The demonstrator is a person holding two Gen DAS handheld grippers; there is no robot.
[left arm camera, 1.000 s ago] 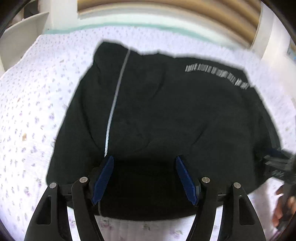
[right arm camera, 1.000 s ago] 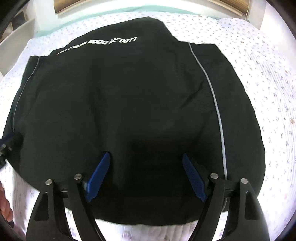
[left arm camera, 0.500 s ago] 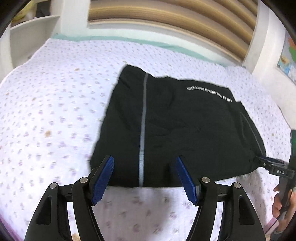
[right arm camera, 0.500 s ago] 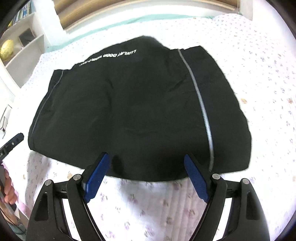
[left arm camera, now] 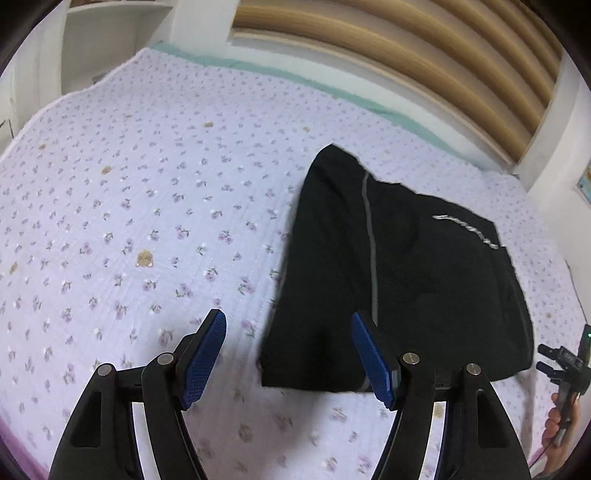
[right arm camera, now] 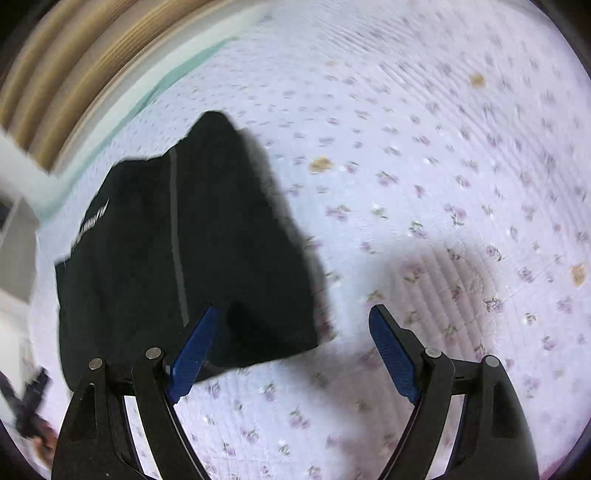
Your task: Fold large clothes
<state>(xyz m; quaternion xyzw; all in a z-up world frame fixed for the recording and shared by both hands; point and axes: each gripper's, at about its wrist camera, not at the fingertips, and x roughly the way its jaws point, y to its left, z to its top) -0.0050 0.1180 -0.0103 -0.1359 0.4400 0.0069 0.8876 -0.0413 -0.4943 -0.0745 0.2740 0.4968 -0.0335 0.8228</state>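
A black garment [left arm camera: 399, 280] with a grey stripe and white lettering lies folded flat on the floral bedspread [left arm camera: 147, 221]. In the right wrist view the garment [right arm camera: 192, 258] sits at the left. My left gripper [left arm camera: 288, 354] is open and empty, held above the bed at the garment's near left corner. My right gripper [right arm camera: 295, 350] is open and empty, held above the bed by the garment's near right corner. The right gripper's tip and the hand holding it show at the left wrist view's right edge [left arm camera: 561, 365].
A striped wooden headboard [left arm camera: 406, 48] and a teal band line the bed's far edge. White shelves [left arm camera: 110, 33] stand at the far left. The bedspread [right arm camera: 443, 184] stretches to the garment's right.
Both grippers have drawn back and up from the garment and swung outward, the left one leftward and the right one rightward. The garment stays flat on the bed.
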